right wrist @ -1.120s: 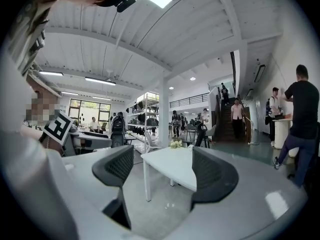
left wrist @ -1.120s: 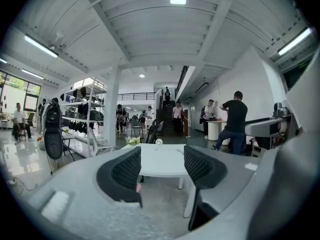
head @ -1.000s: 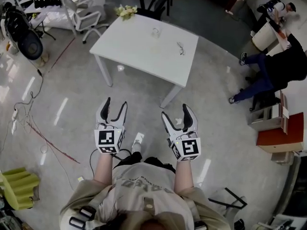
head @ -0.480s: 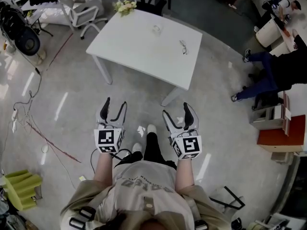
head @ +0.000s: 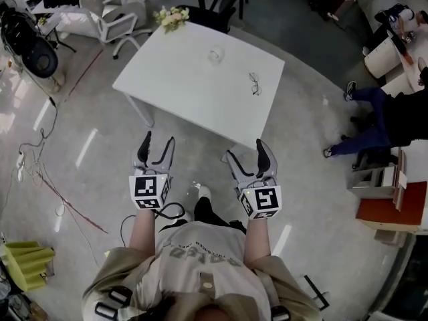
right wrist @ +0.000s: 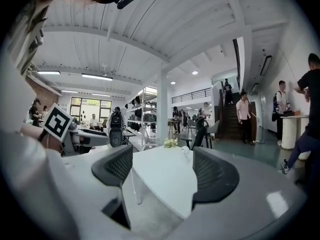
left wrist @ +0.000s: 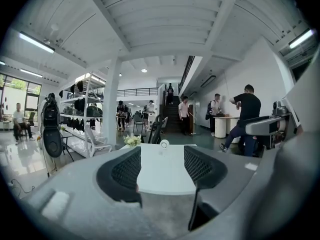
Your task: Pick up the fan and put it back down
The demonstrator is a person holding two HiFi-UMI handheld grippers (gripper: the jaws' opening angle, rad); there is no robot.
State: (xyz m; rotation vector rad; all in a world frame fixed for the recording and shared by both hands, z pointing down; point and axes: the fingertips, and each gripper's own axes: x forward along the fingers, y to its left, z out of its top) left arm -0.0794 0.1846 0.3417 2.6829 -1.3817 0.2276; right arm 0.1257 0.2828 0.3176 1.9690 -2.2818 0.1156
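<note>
A small white round fan (head: pixel 215 55) stands upright on the white table (head: pixel 194 85), toward its far side. Both grippers are held level over the floor, short of the table's near edge and apart from the fan. In the head view my left gripper (head: pixel 157 146) is open and empty, and my right gripper (head: pixel 246 154) is open and empty too. The left gripper view shows the fan (left wrist: pixel 164 143) far ahead beyond the left gripper (left wrist: pixel 162 156). In the right gripper view the fan (right wrist: pixel 185 150) sits far beyond the right gripper (right wrist: pixel 162 156).
A pair of glasses (head: pixel 254 83) lies on the table right of the fan, and a bunch of flowers (head: pixel 172 17) sits at the far left corner. Office chairs (head: pixel 110 20) stand behind. Cables (head: pixel 47 172) run along the floor at left. A seated person (head: pixel 391 116) is at right.
The table has come closer to both grippers as I walk toward it. Both grippers stay open and empty.
</note>
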